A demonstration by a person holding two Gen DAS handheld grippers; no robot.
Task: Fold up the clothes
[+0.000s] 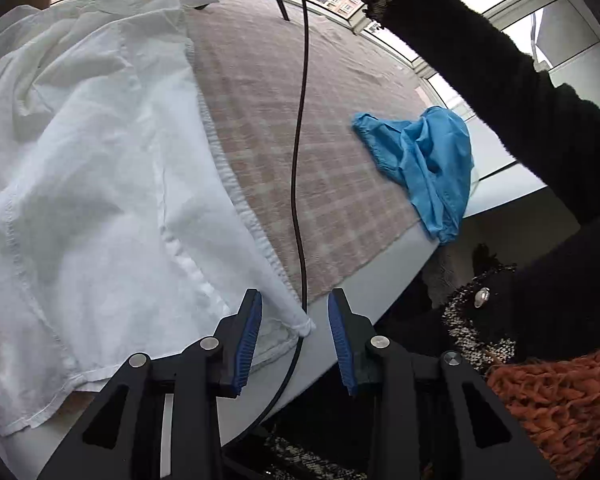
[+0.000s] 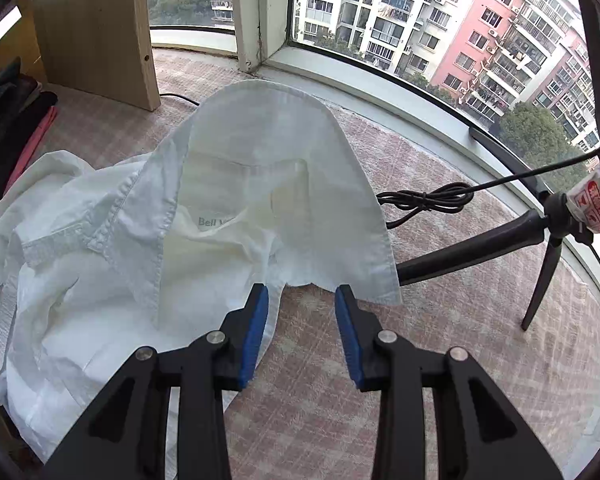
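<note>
A crumpled white shirt (image 1: 100, 160) lies spread on a pink checked cloth (image 1: 332, 148) that covers the table. My left gripper (image 1: 295, 294) stands open at the table's near edge. A hem corner of the shirt lies between its blue pads (image 1: 248, 336), and neither pad presses on it. In the right wrist view the shirt's collar end (image 2: 260, 184) stands arched up, with a label showing inside. My right gripper (image 2: 301, 290) is open just in front of the collar's lower edge. A strip of the white cloth runs beside its left pad (image 2: 256, 332).
A blue garment (image 1: 424, 160) lies bunched at the table's right edge. A black cable (image 1: 300, 120) hangs across the cloth. A dark sleeve (image 1: 480, 60) reaches over the table. A tripod leg (image 2: 480, 240), a coiled cable (image 2: 424, 200), a wooden panel (image 2: 96, 28) and dark clothes (image 2: 12, 120) stand by the window.
</note>
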